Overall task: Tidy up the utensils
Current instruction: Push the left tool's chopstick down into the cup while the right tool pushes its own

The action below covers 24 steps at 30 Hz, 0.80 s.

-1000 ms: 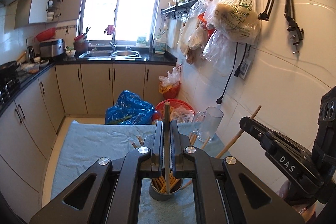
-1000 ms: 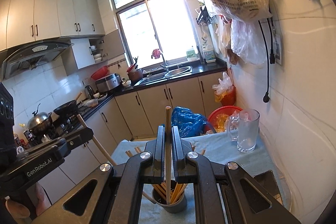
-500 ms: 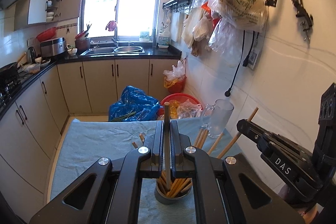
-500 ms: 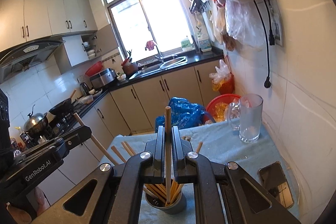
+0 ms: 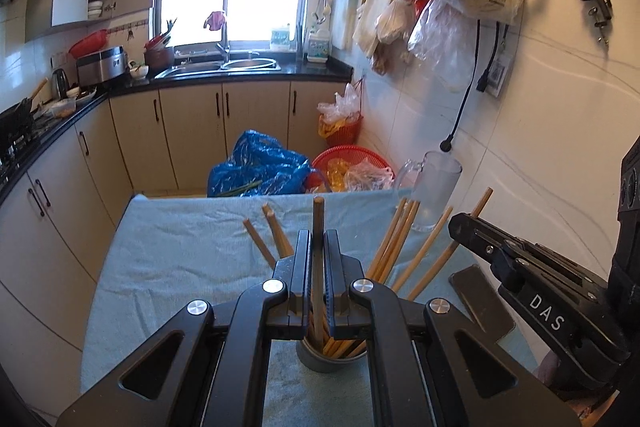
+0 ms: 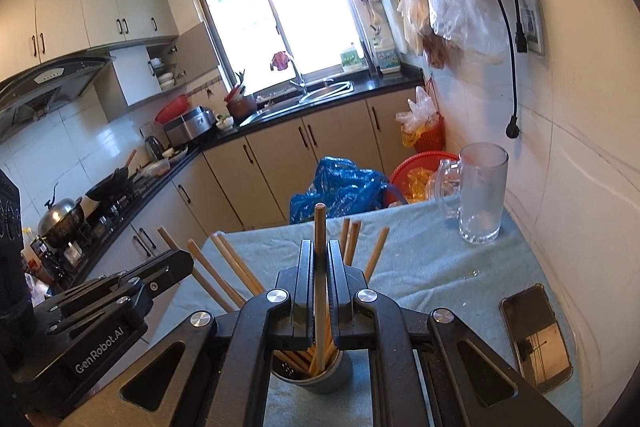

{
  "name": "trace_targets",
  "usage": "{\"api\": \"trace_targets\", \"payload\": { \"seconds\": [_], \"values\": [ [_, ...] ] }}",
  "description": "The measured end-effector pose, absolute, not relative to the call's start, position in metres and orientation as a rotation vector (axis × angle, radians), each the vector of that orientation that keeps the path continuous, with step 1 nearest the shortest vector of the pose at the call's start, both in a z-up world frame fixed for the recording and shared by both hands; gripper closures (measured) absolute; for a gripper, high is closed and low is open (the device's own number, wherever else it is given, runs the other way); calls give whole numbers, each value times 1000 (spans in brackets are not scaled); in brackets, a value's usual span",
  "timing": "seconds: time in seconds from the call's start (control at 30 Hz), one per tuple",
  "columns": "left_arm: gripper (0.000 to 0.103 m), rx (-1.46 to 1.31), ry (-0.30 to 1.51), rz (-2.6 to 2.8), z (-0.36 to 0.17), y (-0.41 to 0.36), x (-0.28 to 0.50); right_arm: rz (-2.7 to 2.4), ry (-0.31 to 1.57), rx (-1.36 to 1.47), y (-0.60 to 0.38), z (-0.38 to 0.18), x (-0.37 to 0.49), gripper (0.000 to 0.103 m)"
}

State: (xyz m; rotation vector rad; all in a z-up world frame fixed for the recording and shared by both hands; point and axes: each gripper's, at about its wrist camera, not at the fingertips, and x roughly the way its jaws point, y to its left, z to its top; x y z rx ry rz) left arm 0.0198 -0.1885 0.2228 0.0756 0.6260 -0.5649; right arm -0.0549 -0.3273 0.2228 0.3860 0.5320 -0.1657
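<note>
A grey cup [image 5: 320, 361] [image 6: 320, 379] holding several wooden chopsticks stands on the blue towel, just below both grippers. My left gripper [image 5: 318, 239] is shut on one upright chopstick [image 5: 319, 215], whose lower end reaches into the cup. My right gripper [image 6: 320, 247] is shut on another upright chopstick [image 6: 320, 223], and its lower end also dips into the cup. The right gripper's tip [image 5: 460, 223] shows at the right in the left wrist view. In the right wrist view the left gripper's tip [image 6: 176, 263] shows at the left.
A blue towel [image 5: 180, 255] covers the small table. A clear glass mug [image 6: 480, 195] stands at the far right by the tiled wall, and a phone [image 6: 536, 339] lies near the right edge. Beyond the table are a blue bag [image 5: 260, 171] and red baskets on the floor.
Both grippers have sunk toward the cup with their chopsticks. The cup's fanned chopsticks now stand higher around the fingers, and both held sticks reach deeper into the cup.
</note>
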Motion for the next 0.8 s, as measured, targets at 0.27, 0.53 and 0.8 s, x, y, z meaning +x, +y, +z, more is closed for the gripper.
{"api": "trace_targets", "payload": {
  "seconds": [0.27,0.53,0.8],
  "values": [
    [98,79,656,-549,208,-183,24,-168,570,401,-332,206,-50,96],
    [98,82,659,-546,205,-181,23,-160,593,393,-330,198,-46,96],
    [98,80,663,-548,202,-179,23,-157,606,388,-325,194,-45,96]
  ]
}}
